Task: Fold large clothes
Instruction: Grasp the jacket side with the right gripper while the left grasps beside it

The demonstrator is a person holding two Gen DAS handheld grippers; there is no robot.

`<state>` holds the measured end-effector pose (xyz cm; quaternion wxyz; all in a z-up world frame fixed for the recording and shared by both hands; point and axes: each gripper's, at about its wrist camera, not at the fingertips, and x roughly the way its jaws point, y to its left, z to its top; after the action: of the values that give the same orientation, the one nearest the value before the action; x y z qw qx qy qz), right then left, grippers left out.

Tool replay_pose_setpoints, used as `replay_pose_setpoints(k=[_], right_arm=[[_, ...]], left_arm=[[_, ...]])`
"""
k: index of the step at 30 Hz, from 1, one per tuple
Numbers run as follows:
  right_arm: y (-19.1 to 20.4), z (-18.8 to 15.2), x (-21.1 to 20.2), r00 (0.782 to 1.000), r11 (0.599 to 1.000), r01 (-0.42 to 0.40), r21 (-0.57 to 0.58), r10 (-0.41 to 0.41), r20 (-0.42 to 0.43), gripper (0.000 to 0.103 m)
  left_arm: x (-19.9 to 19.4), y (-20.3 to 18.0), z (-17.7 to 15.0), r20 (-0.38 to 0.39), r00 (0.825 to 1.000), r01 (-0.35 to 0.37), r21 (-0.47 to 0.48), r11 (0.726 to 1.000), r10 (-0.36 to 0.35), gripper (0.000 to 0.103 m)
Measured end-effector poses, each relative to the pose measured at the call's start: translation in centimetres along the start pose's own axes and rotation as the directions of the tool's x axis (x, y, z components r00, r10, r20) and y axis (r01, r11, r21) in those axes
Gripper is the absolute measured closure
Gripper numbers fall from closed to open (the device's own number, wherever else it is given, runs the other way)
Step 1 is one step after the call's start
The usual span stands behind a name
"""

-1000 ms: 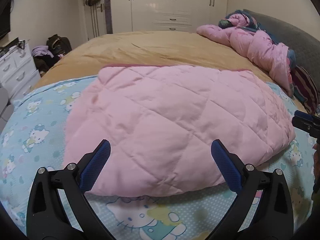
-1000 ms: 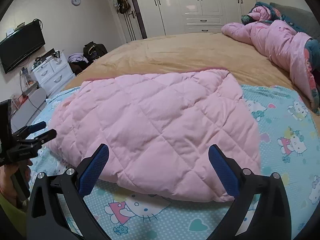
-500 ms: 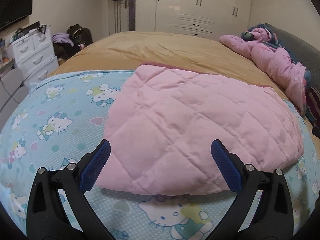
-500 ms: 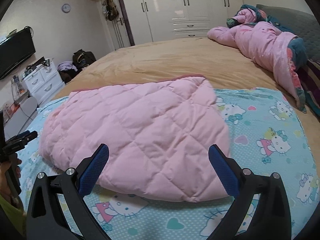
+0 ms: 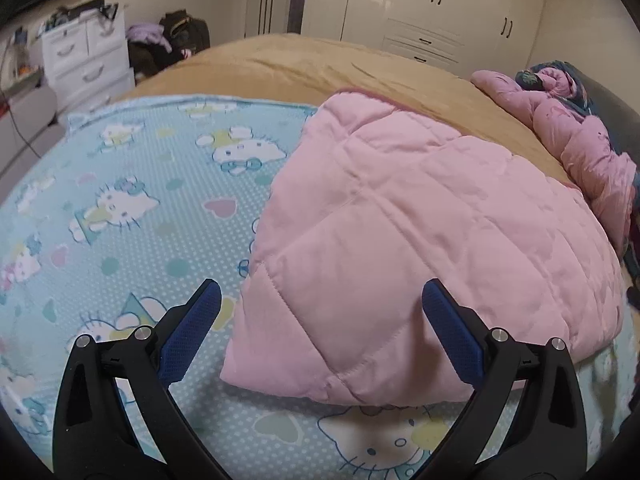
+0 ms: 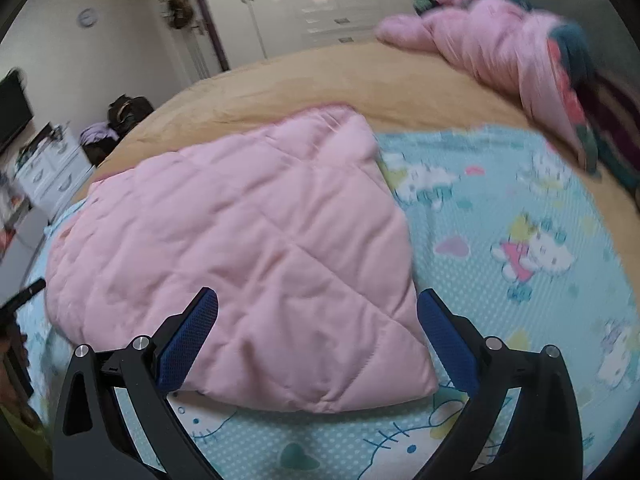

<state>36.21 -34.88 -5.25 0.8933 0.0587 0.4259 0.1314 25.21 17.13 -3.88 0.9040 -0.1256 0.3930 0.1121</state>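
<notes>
Left wrist view: left gripper [image 5: 320,316] held wide apart and empty, poised above the near left corner of the pink quilted coat [image 5: 420,240], lying folded and puffy across centre and right of frame on the cartoon-print sheet [image 5: 120,208]. Right wrist view: right gripper [image 6: 318,318] likewise spread and holding nothing, set over the coat's near right corner, pink bulk filling centre left of frame. Looks to be the approach before pinching both near corners for another fold. Risks, as judged: thick slippery padding likely to spring out of a shallow pinch; grabbing only the top layer would peel the fold open instead of carrying the whole stack; uneven lift between the two sides would skew the edges; a low bite could catch the sheet beneath as well and drag it along. Blur across the right wrist view suggests quick motion, so a mistimed closing could miss the corner altogether. Surface: soft bed, pale blue printed sheet over a tan bedspread [image 5: 320,64], yielding underfoot of any press. Room: white wardrobe [image 5: 440,8] along upper frame, white drawers [image 5: 88,60] at upper left, bags [image 5: 176,40] on the floor beside them, a second pink padded garment [image 5: 572,136] heaped at right, wall clock [image 6: 87,18] at upper left of the right wrist view.
</notes>
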Motion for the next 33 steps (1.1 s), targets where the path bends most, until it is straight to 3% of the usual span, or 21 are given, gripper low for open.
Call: replay_pose_setpoints(k=[6,17,24,29,33], right_arm=[[-2.8,-0.3,3.6,0.993,0.99,-0.064,0.128,0.076,-0.09,0.004],[-3.2,1.0,7.8,0.968,0.972,-0.152,0.177,0.183,-0.172,0.004],[-3.4,1.9,9.7,0.952,0.961,-0.198,0.194,0.236,-0.196,0.004],[-2.4,2.7,10.6,0.95,0.962,-0.208,0.176,0.242,-0.2,0.004],[-1.2,2.8,10.6,0.95,0.963,-0.223,0.151,0.25,-0.189,0.008]], left_arm=[[1.4,0.3,0.2,-0.017,1.0,0.021,-0.004,1.0,-0.021,0.008],[4.0,0.9,0.7,-0.061,0.995,0.078,-0.013,0.997,-0.079,0.008],[6.6,2.2,1.4,-0.153,0.967,0.192,-0.097,0.977,-0.205,0.008],[8.1,2.6,1.2,-0.168,0.942,0.266,-0.161,0.951,-0.292,0.008],[8.4,1.9,1.5,-0.159,0.94,0.282,-0.134,0.95,-0.301,0.008]])
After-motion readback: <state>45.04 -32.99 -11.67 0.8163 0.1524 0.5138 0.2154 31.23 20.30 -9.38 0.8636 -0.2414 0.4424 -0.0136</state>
